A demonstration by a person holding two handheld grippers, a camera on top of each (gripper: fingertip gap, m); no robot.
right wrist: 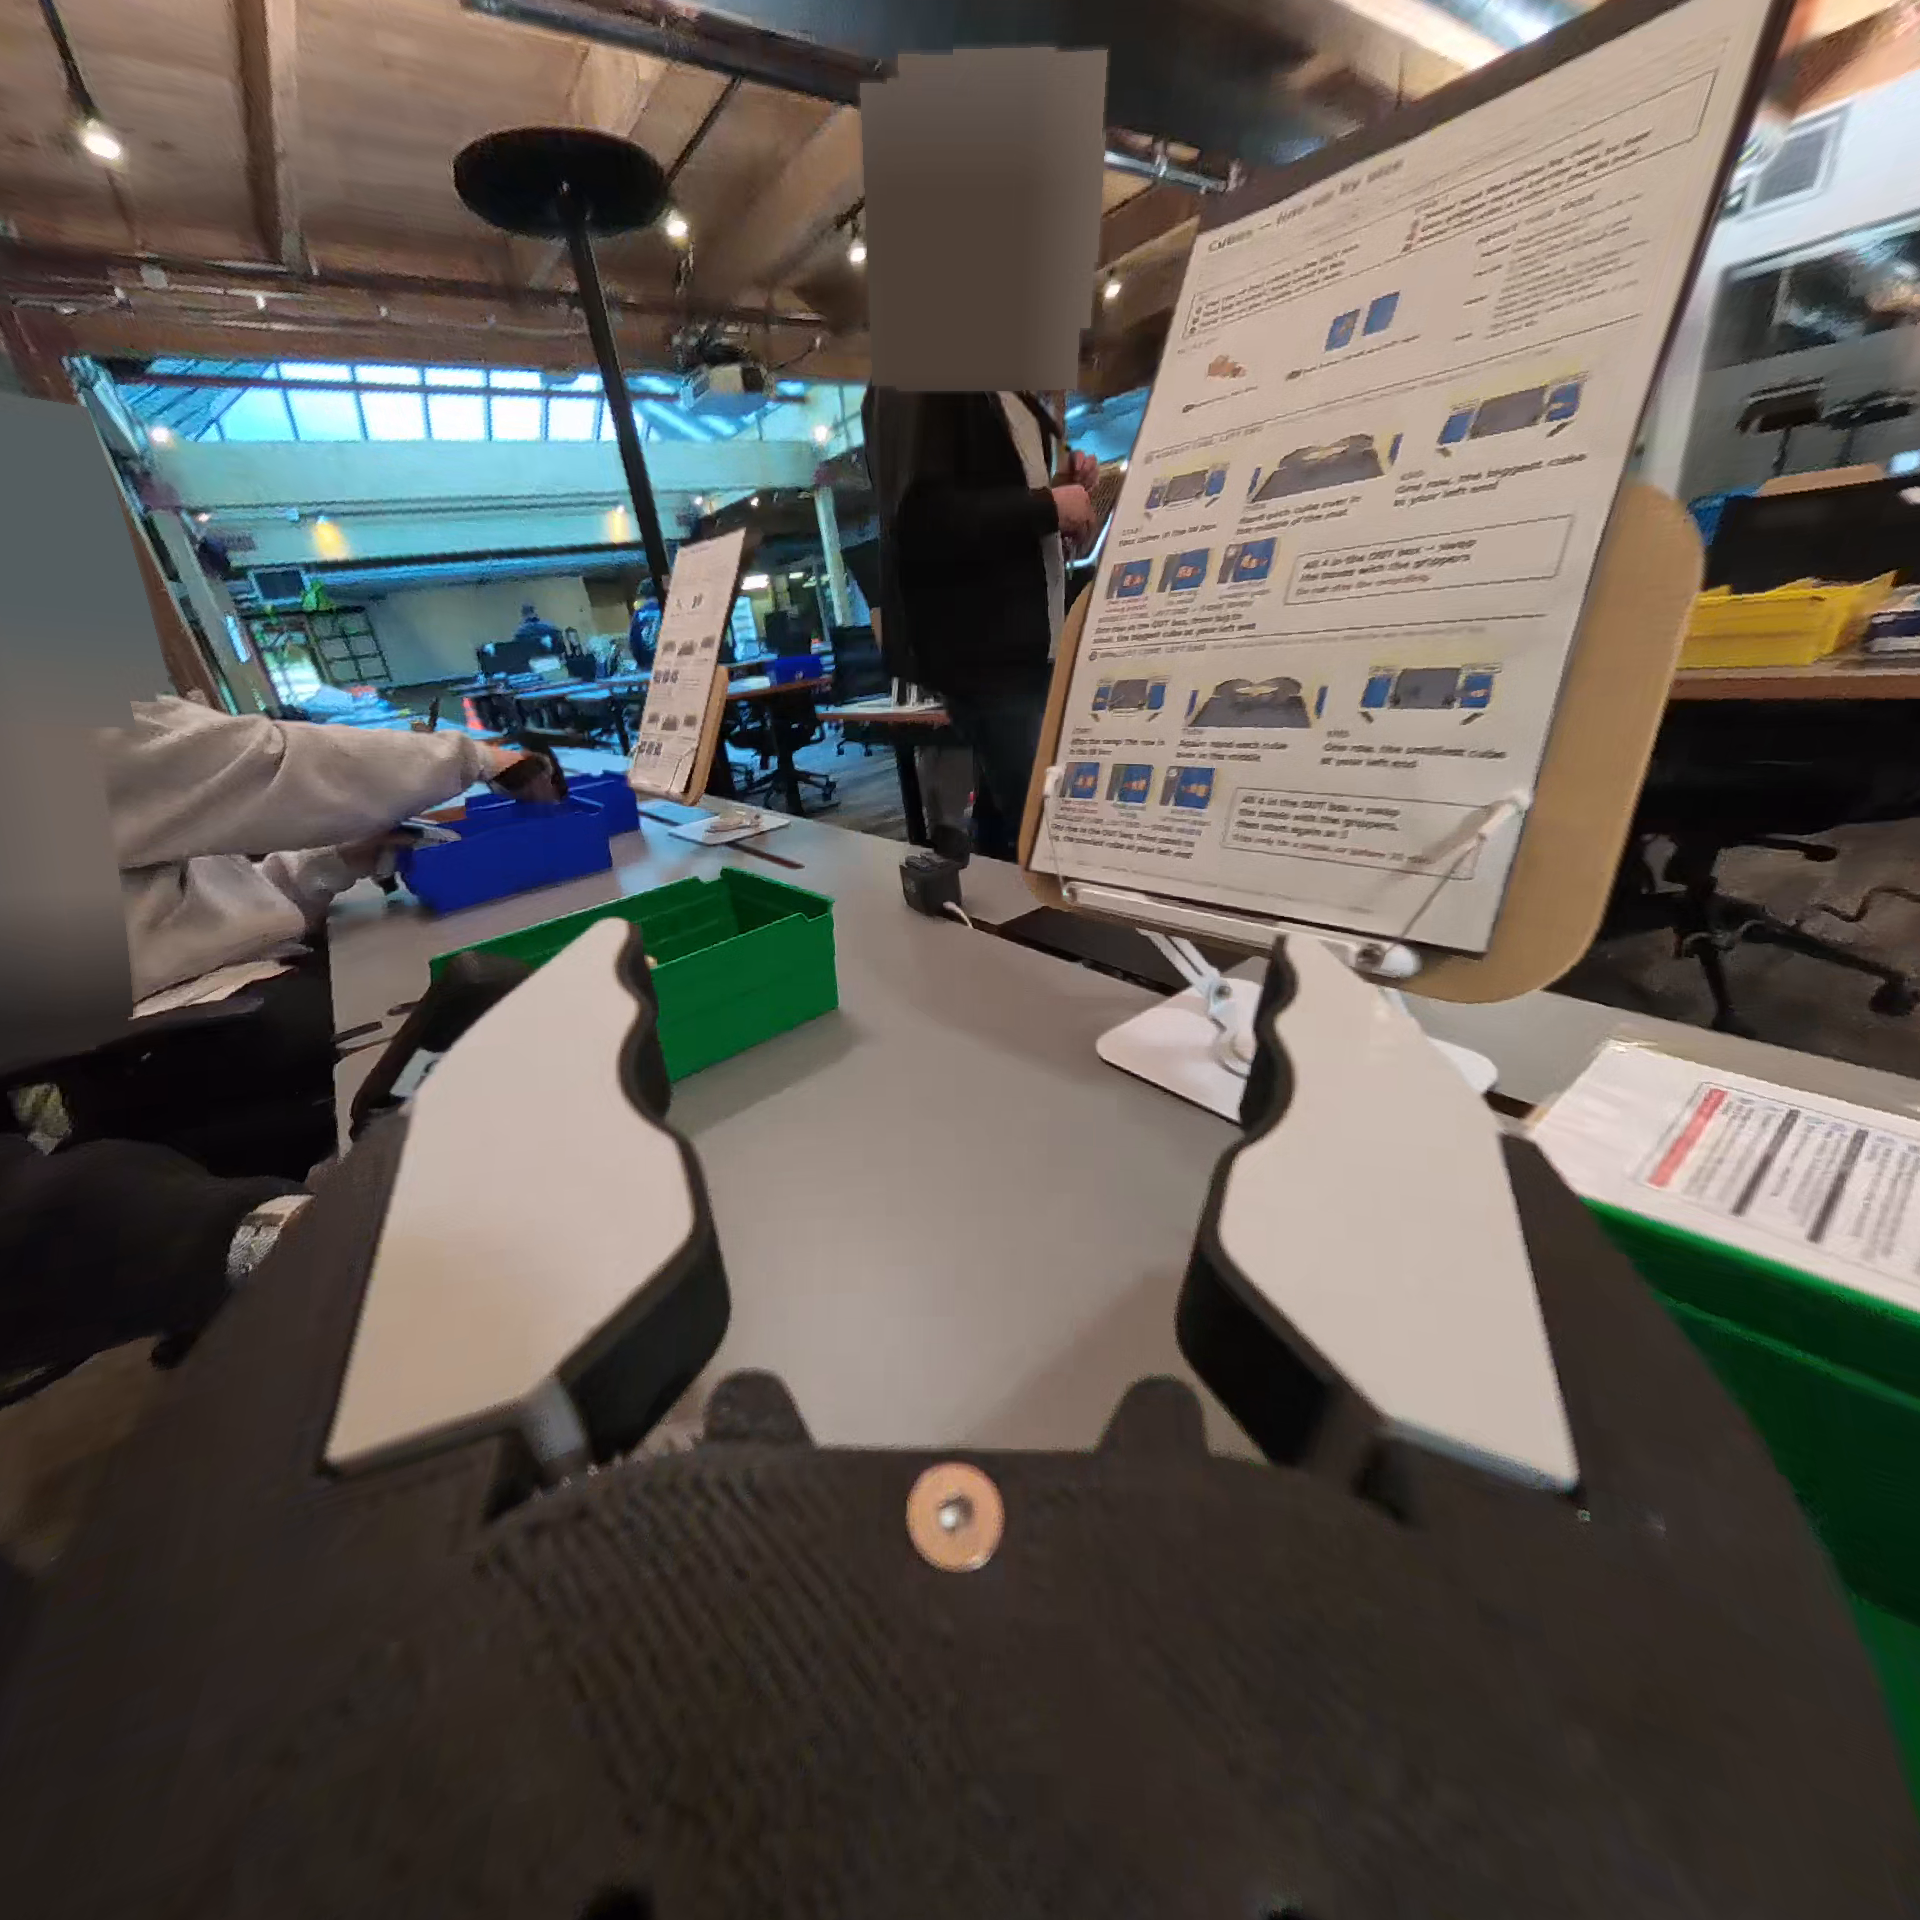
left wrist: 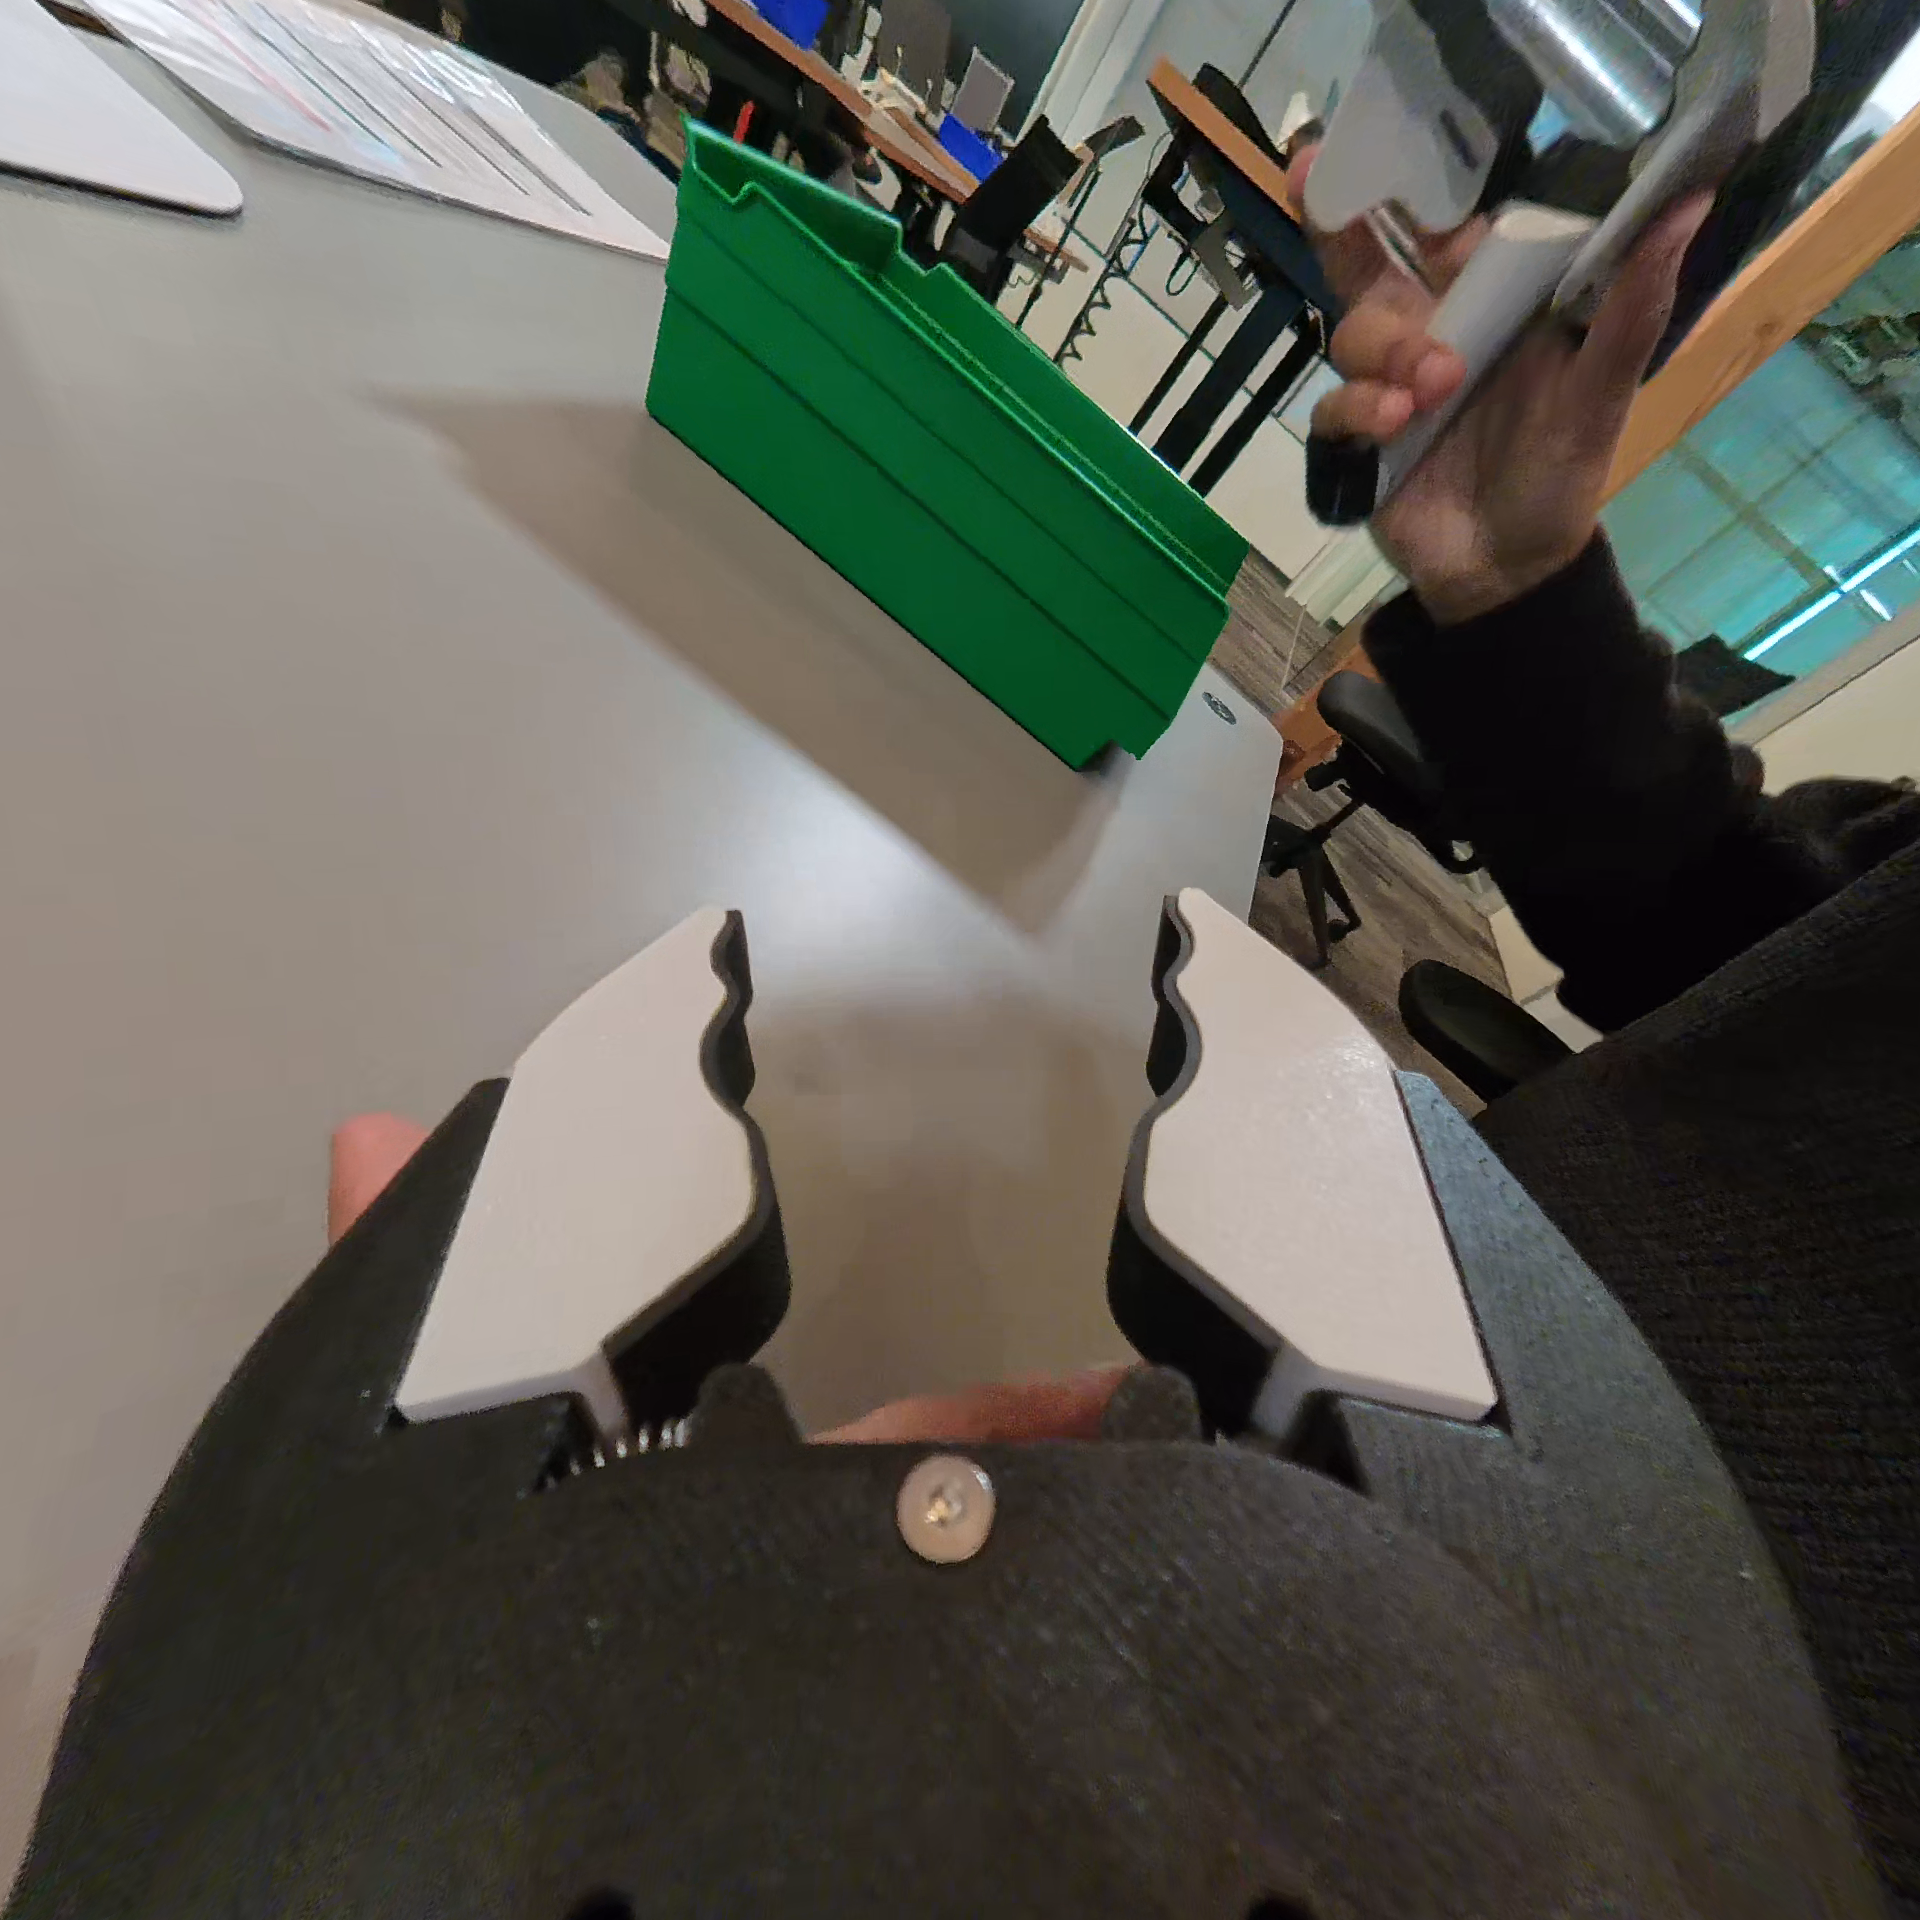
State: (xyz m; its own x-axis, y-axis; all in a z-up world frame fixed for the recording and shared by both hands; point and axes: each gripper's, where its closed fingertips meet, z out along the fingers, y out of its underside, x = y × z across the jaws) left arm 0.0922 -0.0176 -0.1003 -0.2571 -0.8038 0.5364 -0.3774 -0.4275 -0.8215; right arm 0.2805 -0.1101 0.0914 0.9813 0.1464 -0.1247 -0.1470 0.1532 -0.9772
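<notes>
My left gripper (left wrist: 954, 925) is open and empty, low over the bare grey table (left wrist: 312, 644). A green bin (left wrist: 935, 468) stands ahead of it near the table's right edge; its inside is hidden. A hand (left wrist: 1507, 488) in a black sleeve holds the other gripper raised at the upper right. My right gripper (right wrist: 956, 940) is open and empty above the table (right wrist: 935, 1195). A green bin (right wrist: 748, 956) stands just beyond its left fingertip. A second green bin (right wrist: 1787, 1371) lies close at the lower right.
An instruction sheet on a white stand (right wrist: 1351, 571) rises at the table's back right. A laminated sheet (right wrist: 1766, 1164) lies on the near green bin. Blue bins (right wrist: 509, 847) and a person's grey sleeve (right wrist: 281, 779) are at the left. A person (right wrist: 966, 582) stands behind.
</notes>
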